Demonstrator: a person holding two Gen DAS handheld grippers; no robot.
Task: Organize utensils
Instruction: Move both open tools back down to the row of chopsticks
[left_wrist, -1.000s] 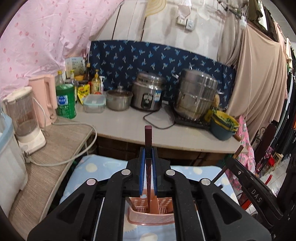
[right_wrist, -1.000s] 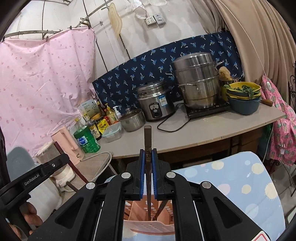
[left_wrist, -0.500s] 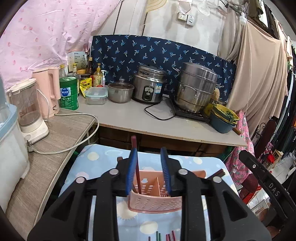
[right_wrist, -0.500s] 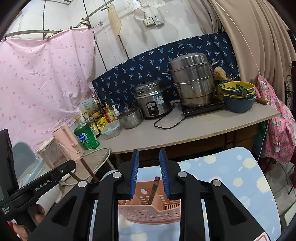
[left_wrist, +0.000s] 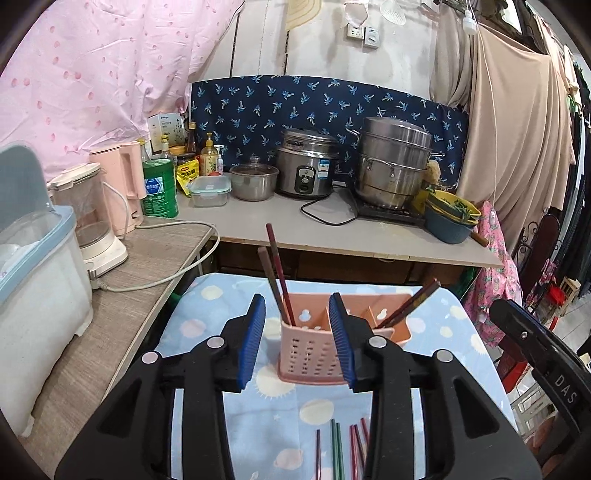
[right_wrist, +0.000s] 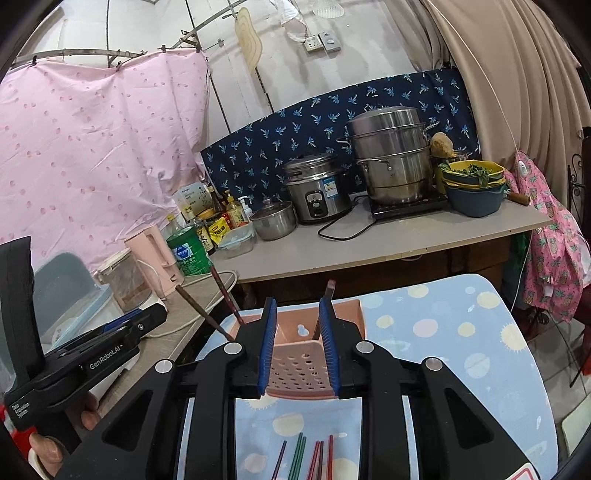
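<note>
White wall (left_wrist: 321, 55) behind, socket (left_wrist: 364, 33) up high. Pink sheet (left_wrist: 92, 74) hung left, beige curtain (left_wrist: 517, 129) right. Navy leaf-print cloth (left_wrist: 314, 107) backs the grey bench (left_wrist: 295, 229). Wood-grain side counter (left_wrist: 122, 295) on the left. Even daylight, no hard shadows.

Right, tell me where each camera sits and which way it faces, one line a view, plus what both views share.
Left wrist: rides the left gripper, looking forward and slightly down over the pink utensil holder to the counter; the right gripper's black body shows at the right edge.
Right wrist: rides the right gripper, facing the same holder from further right; the left gripper and the hand holding it show at lower left.
Shared: the holder, loose chopsticks on the blue cloth, the rice cooker and steamer pot.
</note>
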